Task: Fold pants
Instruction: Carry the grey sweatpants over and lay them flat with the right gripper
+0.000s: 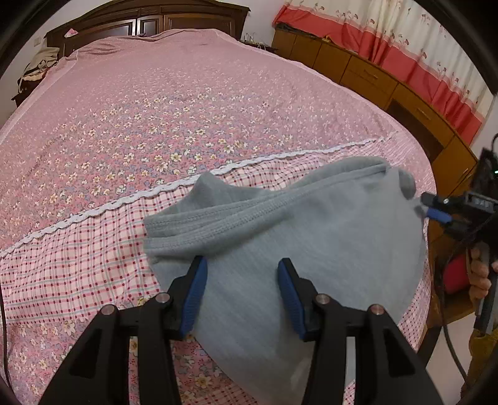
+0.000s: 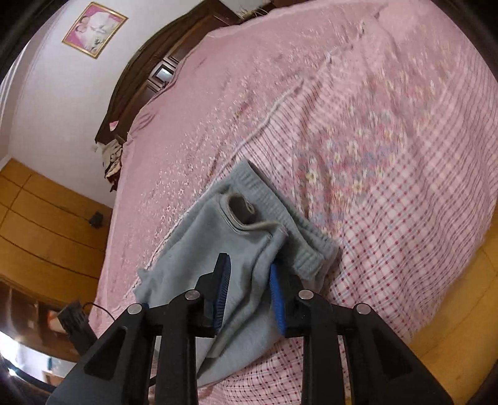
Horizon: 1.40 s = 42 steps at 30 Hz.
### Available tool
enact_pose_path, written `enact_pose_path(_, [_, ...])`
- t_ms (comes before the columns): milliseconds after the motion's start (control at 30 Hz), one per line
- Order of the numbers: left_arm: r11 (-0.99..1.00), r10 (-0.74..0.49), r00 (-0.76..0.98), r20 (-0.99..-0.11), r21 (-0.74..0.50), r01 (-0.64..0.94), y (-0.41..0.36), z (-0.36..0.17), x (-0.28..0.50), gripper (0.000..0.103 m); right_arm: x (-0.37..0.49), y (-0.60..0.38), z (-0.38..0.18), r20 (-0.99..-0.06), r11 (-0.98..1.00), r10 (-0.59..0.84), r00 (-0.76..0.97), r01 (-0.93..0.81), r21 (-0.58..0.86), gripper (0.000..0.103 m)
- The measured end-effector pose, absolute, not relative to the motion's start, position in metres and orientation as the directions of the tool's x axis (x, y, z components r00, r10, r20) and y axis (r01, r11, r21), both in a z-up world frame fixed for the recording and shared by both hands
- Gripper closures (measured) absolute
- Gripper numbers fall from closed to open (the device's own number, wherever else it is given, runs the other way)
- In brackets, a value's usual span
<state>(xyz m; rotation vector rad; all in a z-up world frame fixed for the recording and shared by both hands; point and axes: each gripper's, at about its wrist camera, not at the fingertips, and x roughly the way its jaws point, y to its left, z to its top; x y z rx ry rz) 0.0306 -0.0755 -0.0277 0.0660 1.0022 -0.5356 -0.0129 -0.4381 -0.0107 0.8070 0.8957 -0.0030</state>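
Left gripper (image 1: 242, 291) hovers half-open, empty, over the folded grey fleece pants (image 1: 311, 236). Right gripper (image 2: 250, 296), lower centre, straddles a fold loosely; it could drag layers apart.

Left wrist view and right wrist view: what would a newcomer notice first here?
The grey pants lie bunched on the checked near edge of the pink flowered bedspread. The left hand-held gripper hangs open over them. Behind the bed stand a dark headboard and red-and-cream curtains.
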Motion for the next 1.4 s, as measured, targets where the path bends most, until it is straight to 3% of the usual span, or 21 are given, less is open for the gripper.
enact_pose_path(100, [0.871,-0.391,0.423,-0.818,-0.181,0.456,-0.076,-0.028,0.031,0.053,-0.017,-0.436,0.005,-0.7,0.763,0.275,0.66,0.293,0.576,0.085])
enact_pose_path(433, [0.874,-0.381,0.422,-0.823,-0.171,0.456,-0.087,-0.031,0.037,0.053,0.006,-0.425,-0.018,-0.762,0.785,0.29,0.58,0.312,0.536,0.086])
enact_pose_path(467, [0.873,-0.38,0.42,-0.824,-0.17,0.457,-0.087,-0.03,0.038,0.053,0.006,-0.423,-0.018,-0.771,0.796,0.269,0.578,0.317,0.516,0.095])
enact_pose_path(500, [0.873,-0.38,0.42,-0.825,-0.169,0.458,-0.088,-0.03,0.038,0.053,0.005,-0.423,-0.014,-0.768,0.802,0.255,0.587,0.316,0.507,0.097])
enact_pose_path(667, [0.87,-0.382,0.421,-0.823,-0.165,0.465,-0.085,-0.03,0.036,0.053,-0.009,-0.427,0.002,-0.751,0.791,0.235,0.618,0.327,0.517,0.098])
enact_pose_path(933, [0.869,-0.373,0.428,-0.823,-0.149,0.472,-0.088,-0.031,0.035,0.053,0.0,-0.425,-0.036,-0.843,0.834,0.221,0.49,0.354,0.424,0.097])
enact_pose_path(1233, [0.878,-0.365,0.436,-0.822,-0.149,0.455,-0.088,-0.032,0.034,0.053,-0.003,-0.429,0.023,-0.852,0.916,0.18,0.492,0.232,0.328,0.084])
enact_pose_path(1300, [0.881,-0.36,0.436,-0.825,-0.146,0.451,-0.089,-0.031,0.034,0.053,0.009,-0.428,0.036,-0.827,0.916,0.211,0.521,0.189,0.354,0.068])
enact_pose_path(1400, [0.886,-0.353,0.435,-0.829,-0.146,0.441,-0.09,-0.03,0.032,0.053,0.034,-0.421,0.042,-0.799,0.909,0.276,0.534,0.125,0.397,0.065])
